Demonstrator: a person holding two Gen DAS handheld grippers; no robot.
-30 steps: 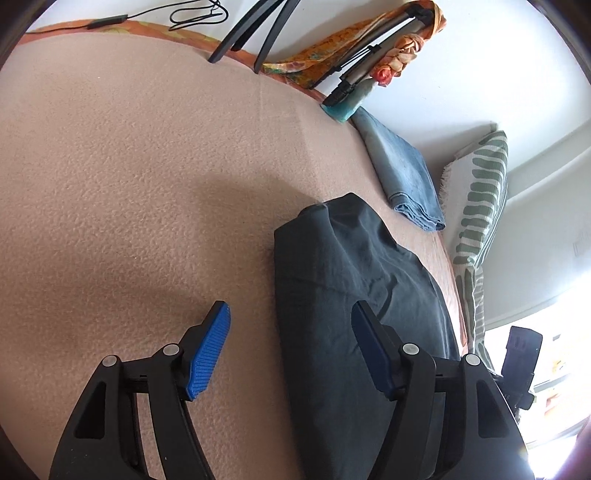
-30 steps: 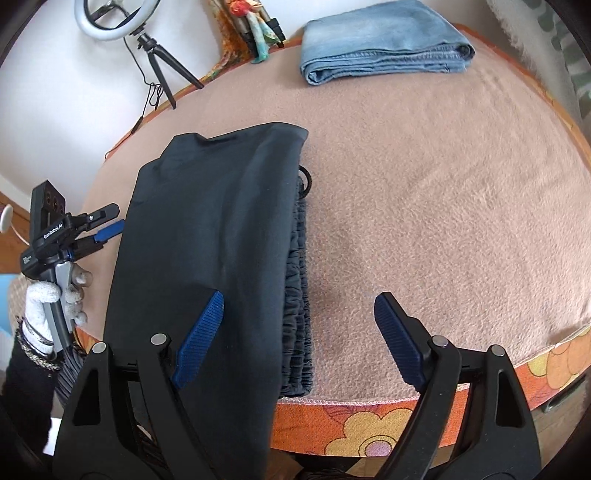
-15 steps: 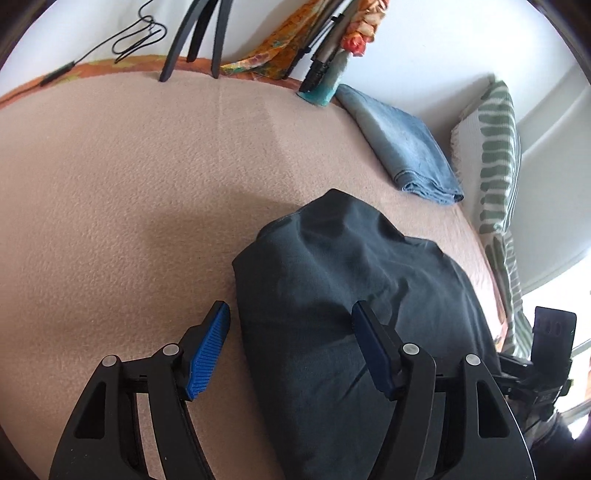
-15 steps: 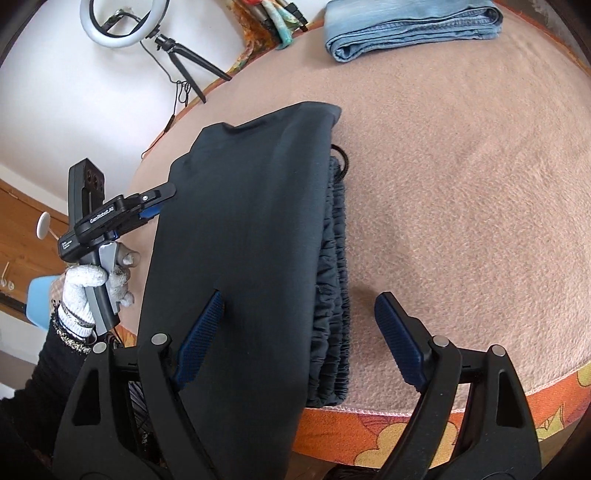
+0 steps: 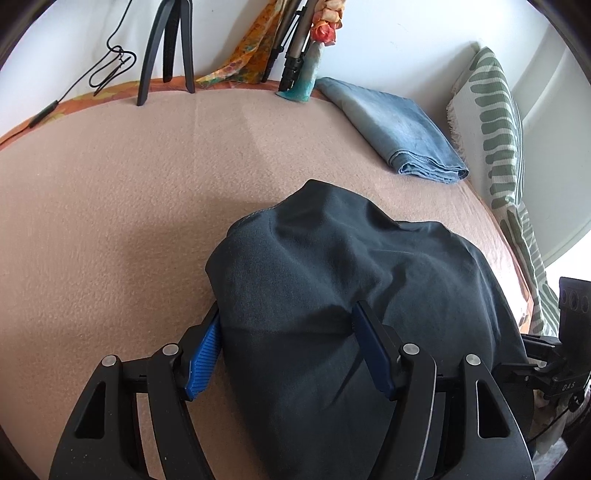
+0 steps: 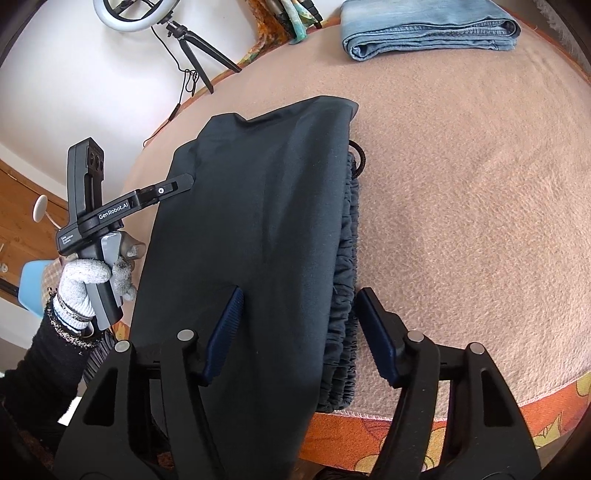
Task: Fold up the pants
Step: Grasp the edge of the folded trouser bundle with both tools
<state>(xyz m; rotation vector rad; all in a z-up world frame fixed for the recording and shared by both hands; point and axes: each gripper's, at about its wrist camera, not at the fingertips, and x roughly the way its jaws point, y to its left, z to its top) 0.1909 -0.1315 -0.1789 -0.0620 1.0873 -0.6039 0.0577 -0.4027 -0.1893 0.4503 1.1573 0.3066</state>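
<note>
The big bed [image 6: 461, 206] has a soft pink-tan blanket on it, and an orange flowery sheet shows at its near edge. The dark pants [image 6: 266, 229] lie on the near side of the bed, folded long, with the bunched waistband along their right side. Their near end hangs off the edge.

The left gripper [image 5: 286, 350] has its two blue pads spread wide around the left part of the pants, with cloth bulging up between them. The right gripper [image 6: 297, 334] is spread wide too, one pad resting on the dark cloth and one just to the right of the waistband. Neither one is pinching yet.

I think the pants could slide off the near edge, because so much hangs down. A grab that catches only the top layer could pull the fold apart.

Far away lie folded blue jeans [image 6: 428, 27]. A striped pillow [image 5: 498, 122] sits far right. A ring light [image 6: 136, 14] on a tripod stands by the white wall.
</note>
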